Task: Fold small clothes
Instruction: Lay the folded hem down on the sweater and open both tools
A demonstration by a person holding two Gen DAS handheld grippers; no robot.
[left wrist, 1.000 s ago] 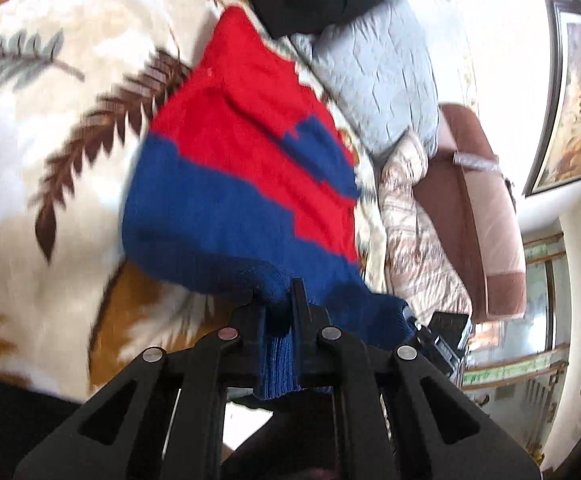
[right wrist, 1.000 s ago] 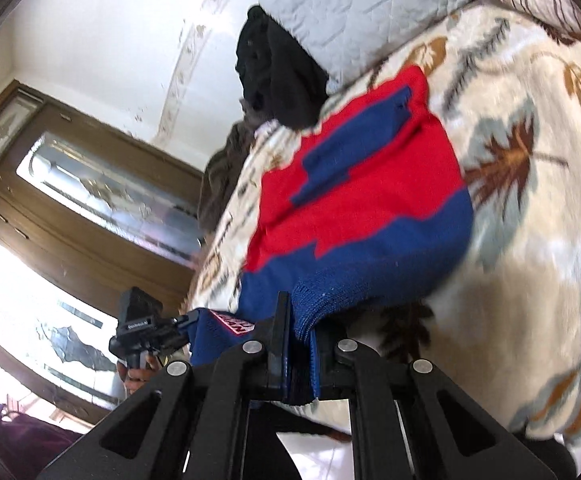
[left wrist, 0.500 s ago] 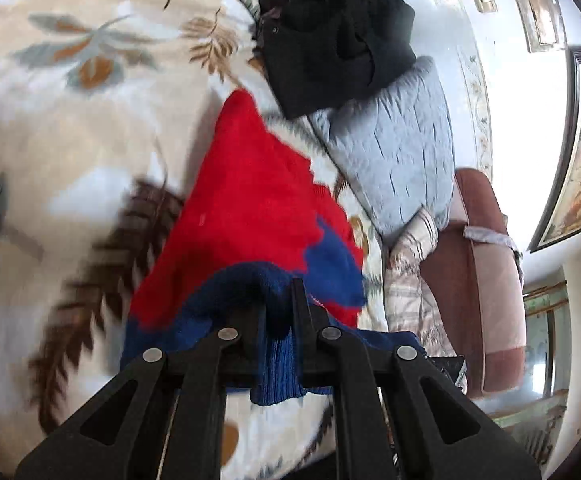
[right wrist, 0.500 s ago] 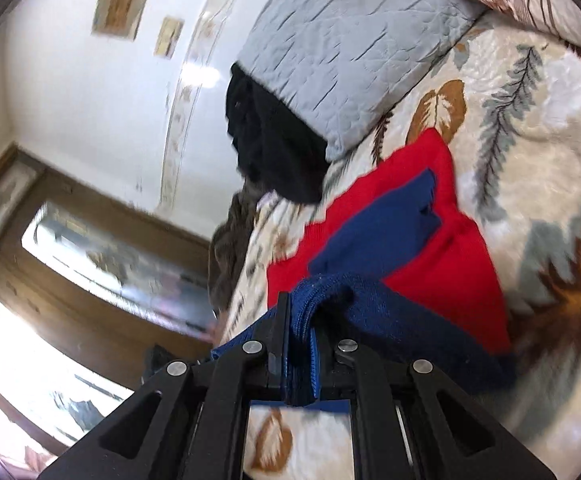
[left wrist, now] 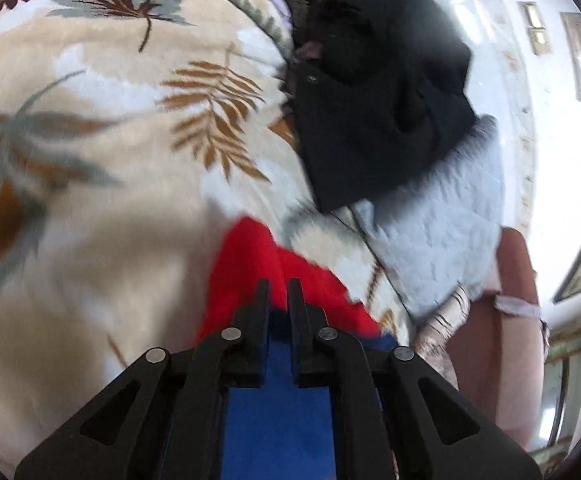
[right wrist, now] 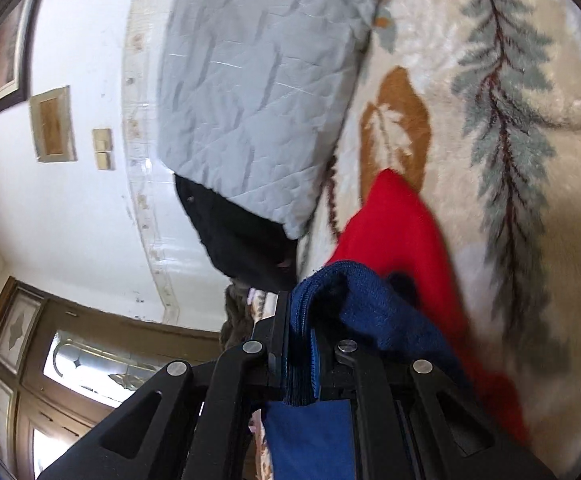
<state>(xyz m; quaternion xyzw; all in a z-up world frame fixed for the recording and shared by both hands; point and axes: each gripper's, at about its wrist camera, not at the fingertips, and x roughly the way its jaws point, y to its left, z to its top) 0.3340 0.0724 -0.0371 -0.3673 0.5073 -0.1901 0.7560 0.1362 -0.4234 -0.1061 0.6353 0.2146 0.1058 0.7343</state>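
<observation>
The red-and-navy knitted garment lies on the cream plush blanket with brown and grey leaf print, in the lower centre of the left wrist view. Only a red corner shows past the fingers; the blue part runs down between and under them to the bottom edge of the frame.

Left gripper: black, two-fingered, lower centre of the frame. Its jaws stand narrow, with blue fabric of the garment clamped between them.

Right gripper: black, lower centre of the right wrist view. Its jaws stand narrow and pinch a bunched navy knit hem of the same garment. The navy fold rises above the fingers, and the red part extends to the right of it, up toward the frame centre and down toward the lower right, resting on the blanket.

Surroundings:
- A black crumpled garment lies at the upper right of centre in the left wrist view, at the blanket's edge.
- A pale grey quilted pillow lies just below and right of it, the black garment overlapping its upper edge. In the right wrist view the pillow fills the upper centre.
- A brown padded chair stands at the right edge of the left wrist view.
- A white wall with framed pictures occupies the left of the right wrist view.
</observation>
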